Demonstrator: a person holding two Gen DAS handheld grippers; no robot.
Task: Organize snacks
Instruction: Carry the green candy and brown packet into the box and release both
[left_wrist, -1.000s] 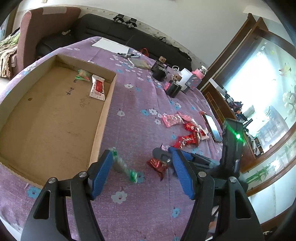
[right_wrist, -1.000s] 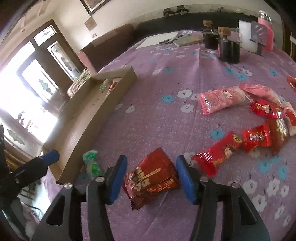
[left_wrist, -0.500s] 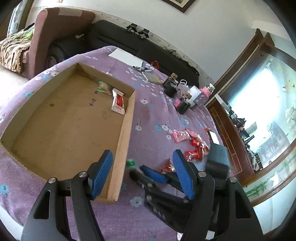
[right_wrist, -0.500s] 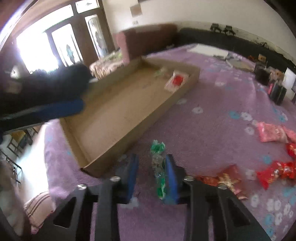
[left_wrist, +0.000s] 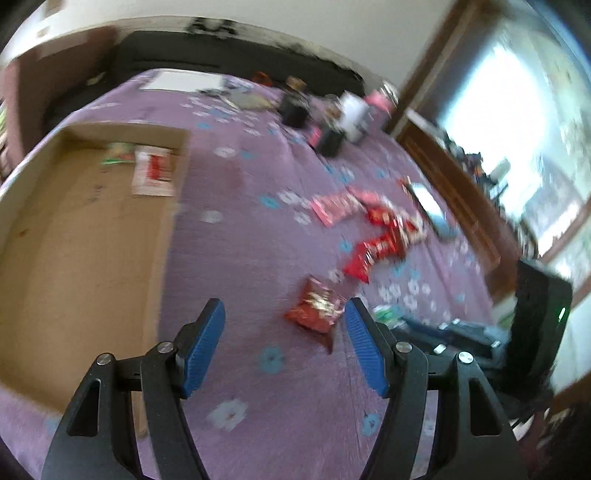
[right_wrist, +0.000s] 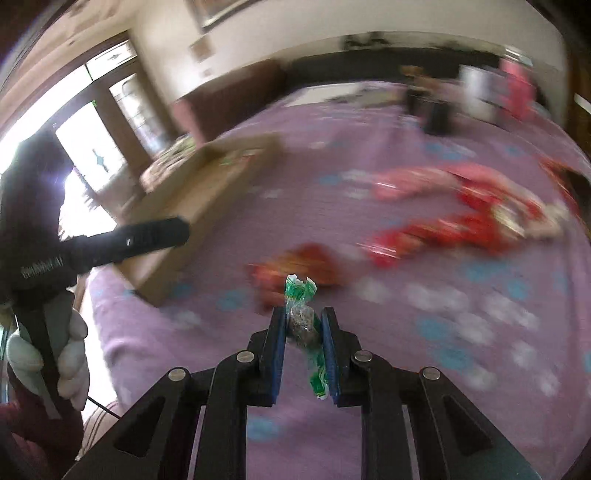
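The right claw (right_wrist: 303, 328) was clamped tight on a green-wrapped candy (right_wrist: 300, 317), low in the middle of its frame, up off the purple counter (right_wrist: 369, 369). Just past it lay a red snack bag (right_wrist: 299, 266), then more red and pink packets (right_wrist: 461, 221) to the right. The cardboard box (right_wrist: 207, 184) sat to the upper left. The left claw (left_wrist: 284, 350) was spread wide with nothing in it, near a red bag (left_wrist: 316, 308). Two snacks (left_wrist: 147, 166) lay in the box's far corner.
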